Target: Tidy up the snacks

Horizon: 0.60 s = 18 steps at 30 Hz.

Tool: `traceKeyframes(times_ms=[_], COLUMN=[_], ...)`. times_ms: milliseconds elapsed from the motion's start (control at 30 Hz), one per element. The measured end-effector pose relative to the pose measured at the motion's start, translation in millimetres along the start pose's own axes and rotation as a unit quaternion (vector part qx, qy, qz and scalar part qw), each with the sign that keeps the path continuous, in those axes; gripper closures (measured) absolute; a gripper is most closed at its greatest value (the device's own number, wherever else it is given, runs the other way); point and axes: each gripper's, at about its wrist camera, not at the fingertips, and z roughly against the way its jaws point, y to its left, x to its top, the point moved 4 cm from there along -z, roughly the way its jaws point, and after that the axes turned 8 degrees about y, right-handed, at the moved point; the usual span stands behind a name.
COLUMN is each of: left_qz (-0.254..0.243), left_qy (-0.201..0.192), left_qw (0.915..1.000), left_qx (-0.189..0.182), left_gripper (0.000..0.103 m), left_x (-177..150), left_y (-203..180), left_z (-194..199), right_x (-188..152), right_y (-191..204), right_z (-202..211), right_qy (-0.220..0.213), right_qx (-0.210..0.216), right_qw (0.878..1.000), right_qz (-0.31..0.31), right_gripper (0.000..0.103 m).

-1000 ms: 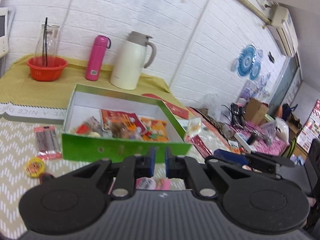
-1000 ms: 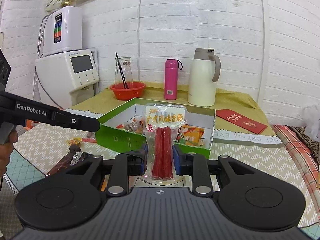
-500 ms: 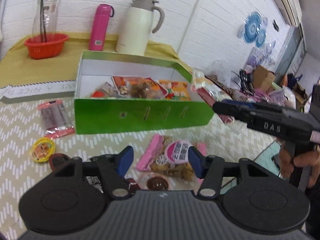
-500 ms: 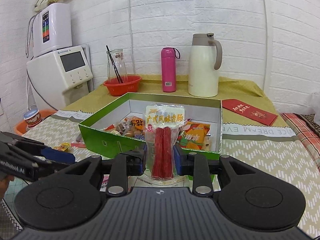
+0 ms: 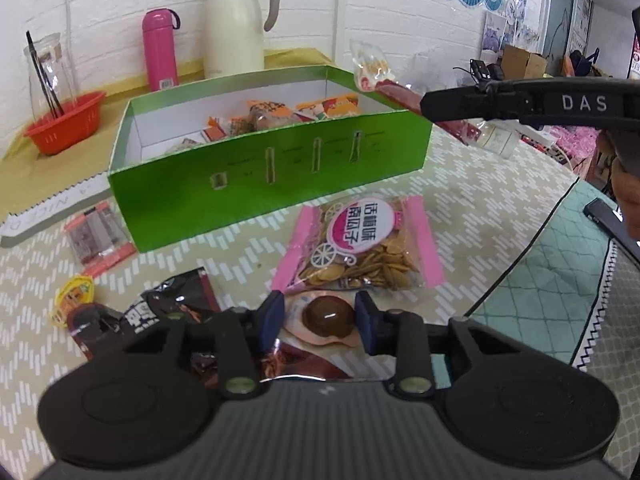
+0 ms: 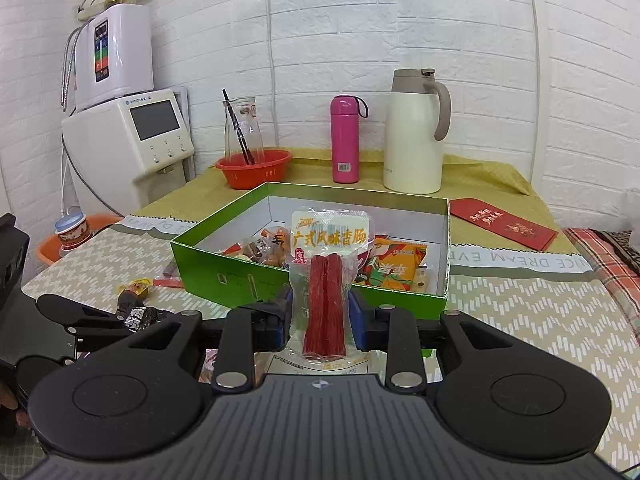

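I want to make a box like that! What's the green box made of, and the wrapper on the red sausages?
Green box: looks like glossy printed cardboard, with thin white-lined walls and cut slots. Sausage pack: clear shiny plastic film, since the red sticks show through.

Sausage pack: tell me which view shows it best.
Right wrist: the sausage pack stands upright in the right tongs, label and both sticks facing the camera. Left wrist shows it only small, edge-on, partly hidden.

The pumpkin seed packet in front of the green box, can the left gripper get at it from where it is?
Probably yes: the pumpkin seed packet lies uncovered just beyond the left gripper, whose fingers straddle a round brown snack. Nothing lies between.
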Motion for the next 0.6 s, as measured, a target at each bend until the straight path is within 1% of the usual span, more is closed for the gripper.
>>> traceKeyframes(times_ms=[67, 200, 367, 500, 600], left_qz=[0.012, 0.020, 0.046, 0.087, 0.116], left_qy=[-0.002, -0.013, -0.035, -0.073, -0.106], left_qw=[0.9999, 0.9996, 0.9983, 0.9932, 0.9874], left_qx=[0.000, 0.017, -0.003, -0.026, -0.021], left_gripper=[0.073, 0.075, 0.075, 0.075, 0.075], left_x=[-1, -6, -1, 20, 47], left_y=[1, -4, -2, 13, 29], left_z=[2, 9, 31, 55, 67], right_x=[0, -2, -1, 6, 17], right_y=[-1, -1, -1, -3, -5], right_z=[1, 5, 10, 8, 0], right_qy=[-0.002, -0.004, -0.008, -0.014, -0.018], right_qx=[0.001, 0.002, -0.002, -0.005, -0.001], right_qw=[1.000, 1.000, 1.000, 1.000, 1.000], right_qz=[-0.003, -0.003, -0.001, 0.000, -0.003], right_gripper=[0.050, 0.050, 0.050, 0.050, 0.050])
